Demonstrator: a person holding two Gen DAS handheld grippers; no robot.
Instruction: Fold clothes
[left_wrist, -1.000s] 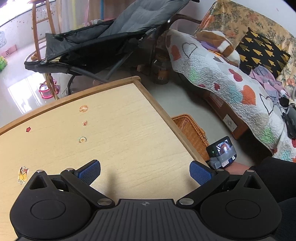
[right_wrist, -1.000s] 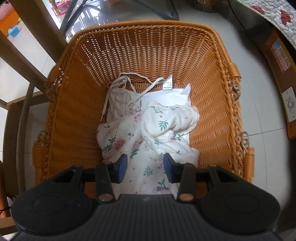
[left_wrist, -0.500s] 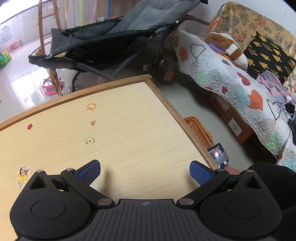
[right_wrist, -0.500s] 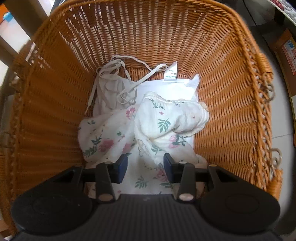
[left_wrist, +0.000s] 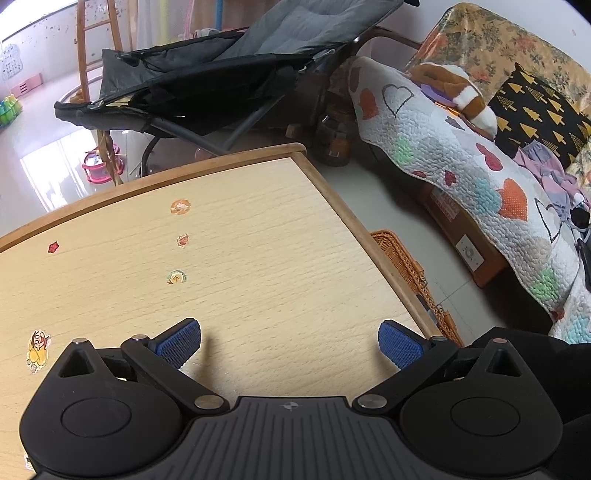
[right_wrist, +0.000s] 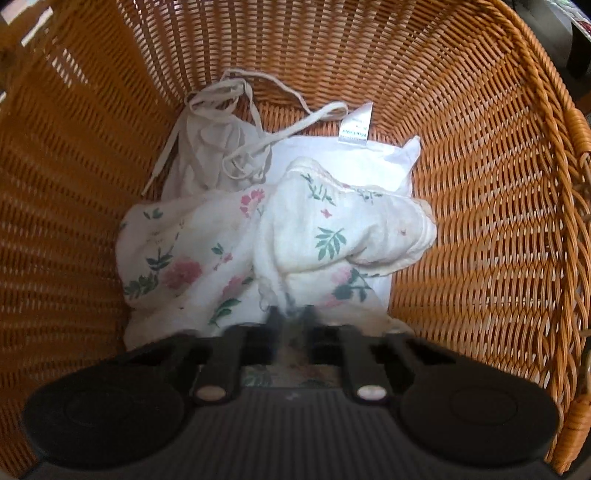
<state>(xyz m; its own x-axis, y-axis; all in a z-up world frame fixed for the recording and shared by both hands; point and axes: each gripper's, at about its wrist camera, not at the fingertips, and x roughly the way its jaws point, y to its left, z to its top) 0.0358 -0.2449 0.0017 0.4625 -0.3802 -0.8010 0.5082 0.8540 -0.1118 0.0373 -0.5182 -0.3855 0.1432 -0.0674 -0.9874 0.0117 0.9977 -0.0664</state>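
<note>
In the right wrist view I look straight down into an orange wicker basket (right_wrist: 487, 221) holding crumpled clothes. A white floral garment (right_wrist: 332, 229) lies on top, over a plain white piece with a label (right_wrist: 373, 155) and a beige top with thin straps (right_wrist: 214, 147). My right gripper (right_wrist: 291, 317) is down in the basket; its jaws are closing, and its blurred fingers pinch a fold of the floral garment. In the left wrist view my left gripper (left_wrist: 290, 341) hangs open just above a light wooden table (left_wrist: 258, 240), with nothing between its blue pads (left_wrist: 179, 341).
The basket (left_wrist: 402, 258) stands on the floor by the table's right edge. Beyond it is a sofa with a heart-patterned quilt (left_wrist: 461, 166). A dark reclining chair (left_wrist: 221, 85) stands behind the table. Small stickers (left_wrist: 176, 277) dot the tabletop.
My right gripper has dropped deeper into the basket and its fingers have come together on the floral garment. The left gripper has sunk slightly over the table and stays open.
</note>
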